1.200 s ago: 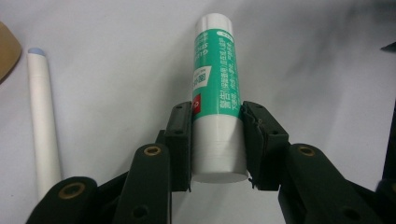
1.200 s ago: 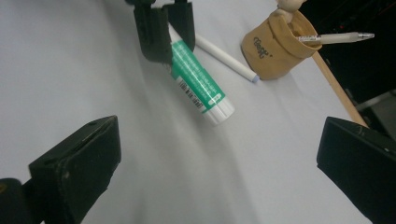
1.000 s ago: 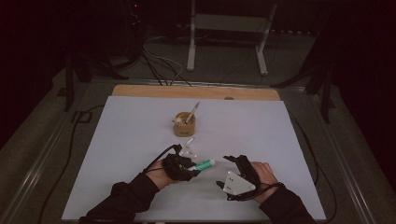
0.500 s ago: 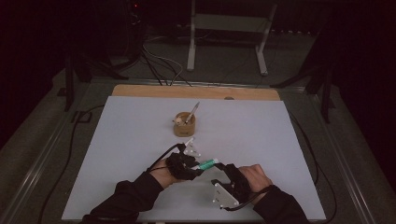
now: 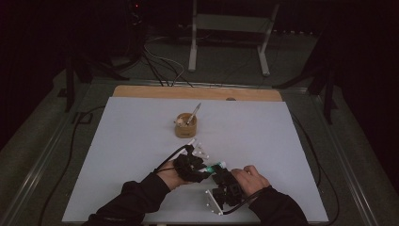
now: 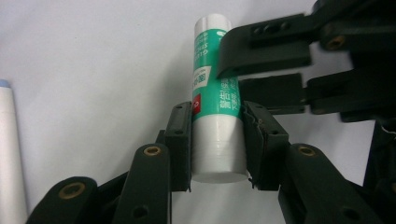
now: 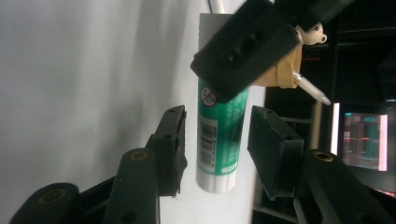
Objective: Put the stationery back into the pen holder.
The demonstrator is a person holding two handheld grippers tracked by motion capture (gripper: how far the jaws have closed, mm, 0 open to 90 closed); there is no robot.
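Room: dark surroundings; a pale metal stand (image 5: 229, 35) on the floor beyond the far edge, with loose cables (image 5: 160, 61) beside it.

Tabletop (image 5: 117, 155): white sheet over a wooden board, whose bare strip shows along the far edge. Wide open surface to the left, right and far side of the hands; work sits close to the near edge, with little room behind it.

Person: two dark-sleeved forearms enter from the near edge and meet just right of centre.

Left gripper (image 5: 203, 168): jaws clamped on the lower white end of a glue stick (image 6: 215, 100), one pad on each side, touching. The stick is held off the sheet, near the front middle of the tabletop, lying between the two grippers.

Right gripper (image 7: 215, 142): jaws have just been closing; they stand either side of the glue stick's other end, with a gap visible on both sides, so not yet pressing. In the high view this gripper lies just right of the left one, almost touching it.

Wooden cup (image 5: 186, 125): upright at mid-tabletop, well apart from the hands, a pen (image 5: 193, 114) leaning out of it.

Small white items (image 5: 201, 150): just beyond the left gripper; too small to identify.

White cylinder (image 6: 10, 154): at the left margin of the left gripper view, lying on the sheet.
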